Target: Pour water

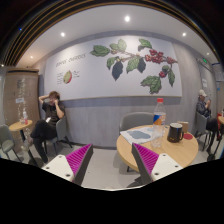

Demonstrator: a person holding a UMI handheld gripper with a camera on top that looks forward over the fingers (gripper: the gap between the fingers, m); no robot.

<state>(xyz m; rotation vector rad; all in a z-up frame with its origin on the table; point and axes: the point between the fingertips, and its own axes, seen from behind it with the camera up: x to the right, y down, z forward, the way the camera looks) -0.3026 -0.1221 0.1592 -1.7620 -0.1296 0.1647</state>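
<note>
My gripper (112, 165) is open and empty, with its two magenta pads (80, 159) spread wide apart over bare floor. A round wooden table (140, 150) stands ahead and to the right, beyond the right finger. On it stand a clear plastic water bottle with a red cap (158, 113), a dark cup or container (175, 132) and a small red thing (187, 136). A flat bluish sheet (143, 134) lies on the table too. Nothing is between the fingers.
A grey chair (137, 121) stands behind the table. A person (47, 115) sits at a small table at the left. Another person (204, 104) sits at the far right. The wall behind carries a large leaf and coffee-berry mural (132, 62).
</note>
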